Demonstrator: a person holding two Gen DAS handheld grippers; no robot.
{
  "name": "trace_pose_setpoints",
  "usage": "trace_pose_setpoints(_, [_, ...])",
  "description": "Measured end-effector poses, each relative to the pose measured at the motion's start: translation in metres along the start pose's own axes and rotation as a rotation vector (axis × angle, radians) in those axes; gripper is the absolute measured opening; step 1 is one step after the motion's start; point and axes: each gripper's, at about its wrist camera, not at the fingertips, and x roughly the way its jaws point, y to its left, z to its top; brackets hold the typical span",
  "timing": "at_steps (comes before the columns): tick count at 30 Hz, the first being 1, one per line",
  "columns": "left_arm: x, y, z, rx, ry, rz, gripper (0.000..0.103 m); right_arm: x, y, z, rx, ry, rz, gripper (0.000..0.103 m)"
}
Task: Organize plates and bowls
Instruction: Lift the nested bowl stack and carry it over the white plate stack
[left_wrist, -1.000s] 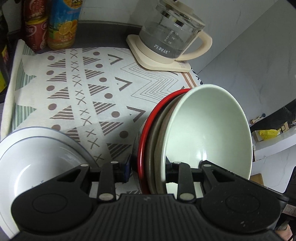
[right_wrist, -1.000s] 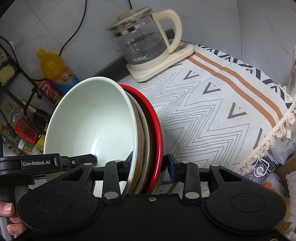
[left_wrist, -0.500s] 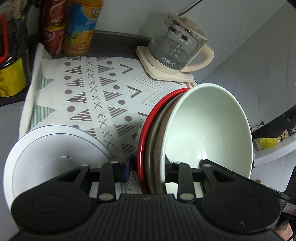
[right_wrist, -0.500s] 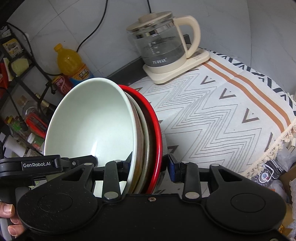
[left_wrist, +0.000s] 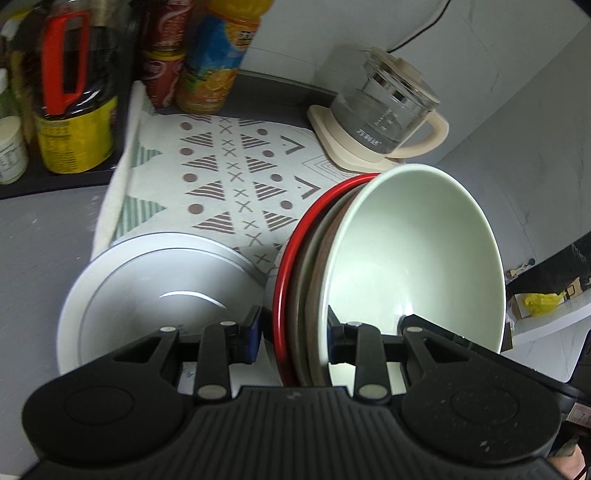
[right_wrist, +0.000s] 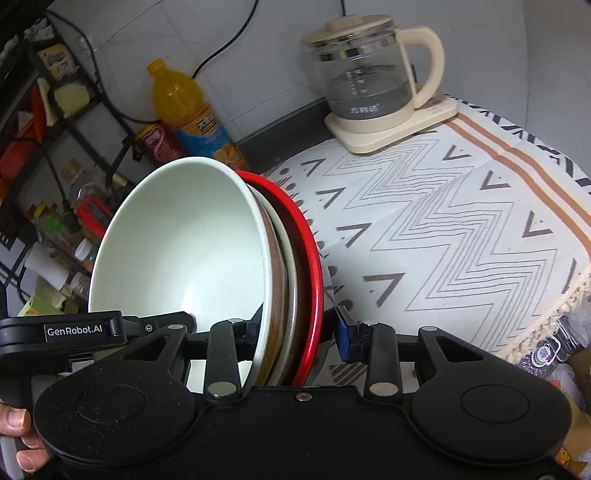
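Only left wrist shows the white plate (left_wrist: 155, 288).

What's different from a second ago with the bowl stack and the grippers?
Both grippers, left and right, have carried the nested stack, pale green bowl innermost and red-rimmed bowl outermost, up and back; more tablecloth and the white plate show. Both grips unchanged; the glass kettle stays put.

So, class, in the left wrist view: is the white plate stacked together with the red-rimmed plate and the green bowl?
No, the white plate lies apart on the patterned cloth, beside the stack.
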Motion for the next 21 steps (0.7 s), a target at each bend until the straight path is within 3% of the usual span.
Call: trace_pose_setpoints(21, [-0.033,0.045,-0.025,-0.086,-0.034,0.053,0.031,0.014,0.041,-0.021,-0.077,0.061,0.04,0.034])
